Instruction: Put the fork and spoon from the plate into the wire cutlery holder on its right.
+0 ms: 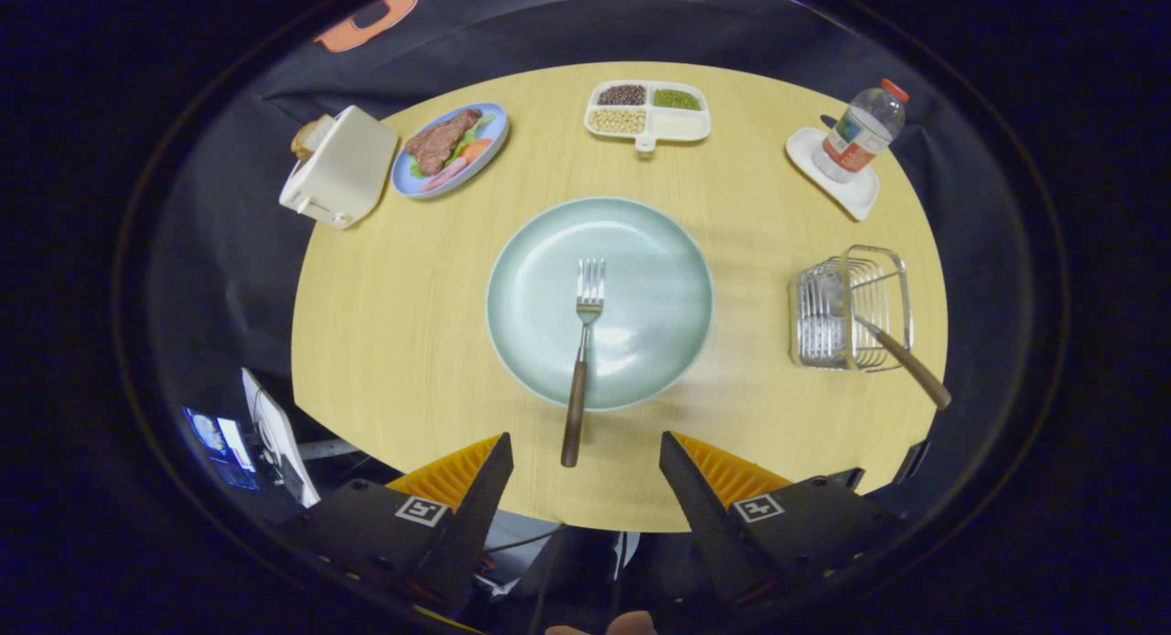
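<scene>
Wooden bench [412,342], fork [582,360] on the green plate [659,278].
Tongs [585,452] spread wide, empty, fork handle just ahead between them; spoon [901,356] leans in the wire cutlery holder [846,310] on the plate's right.

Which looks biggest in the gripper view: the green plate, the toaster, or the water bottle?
1. Green plate, clearly largest.
2. Toaster.
3. Water bottle, smallest.
The toaster and bottle stand farther away, so their true sizes are unsure.

gripper [585,452] — fingers [480,489] spread wide, empty
</scene>
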### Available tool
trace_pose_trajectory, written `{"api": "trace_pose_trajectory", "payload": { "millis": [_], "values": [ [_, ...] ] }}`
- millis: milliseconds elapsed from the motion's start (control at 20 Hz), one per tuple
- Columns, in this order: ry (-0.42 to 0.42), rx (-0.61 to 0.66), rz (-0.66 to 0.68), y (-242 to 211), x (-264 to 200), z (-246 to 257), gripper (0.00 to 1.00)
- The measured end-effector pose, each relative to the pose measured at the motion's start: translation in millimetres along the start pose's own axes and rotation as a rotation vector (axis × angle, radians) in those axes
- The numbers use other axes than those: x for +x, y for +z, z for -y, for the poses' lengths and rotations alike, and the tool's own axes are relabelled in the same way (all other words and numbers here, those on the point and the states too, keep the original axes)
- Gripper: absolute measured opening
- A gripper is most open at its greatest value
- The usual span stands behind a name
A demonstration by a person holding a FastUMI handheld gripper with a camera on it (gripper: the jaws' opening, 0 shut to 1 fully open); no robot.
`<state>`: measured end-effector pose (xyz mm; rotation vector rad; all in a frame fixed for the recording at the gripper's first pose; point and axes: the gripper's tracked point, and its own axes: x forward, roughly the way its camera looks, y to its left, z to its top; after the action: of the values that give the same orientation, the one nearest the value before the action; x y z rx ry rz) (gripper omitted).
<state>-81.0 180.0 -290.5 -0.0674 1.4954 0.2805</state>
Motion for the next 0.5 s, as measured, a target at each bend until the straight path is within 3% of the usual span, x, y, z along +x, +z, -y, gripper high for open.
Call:
{"api": "trace_pose_trajectory", "payload": {
  "millis": [350,500],
  "values": [
    [-0.04,0.048,-0.051,-15,49,-12,0.96],
    [-0.054,0.067,-0.066,-16,62,-11,0.82]
  ]
}}
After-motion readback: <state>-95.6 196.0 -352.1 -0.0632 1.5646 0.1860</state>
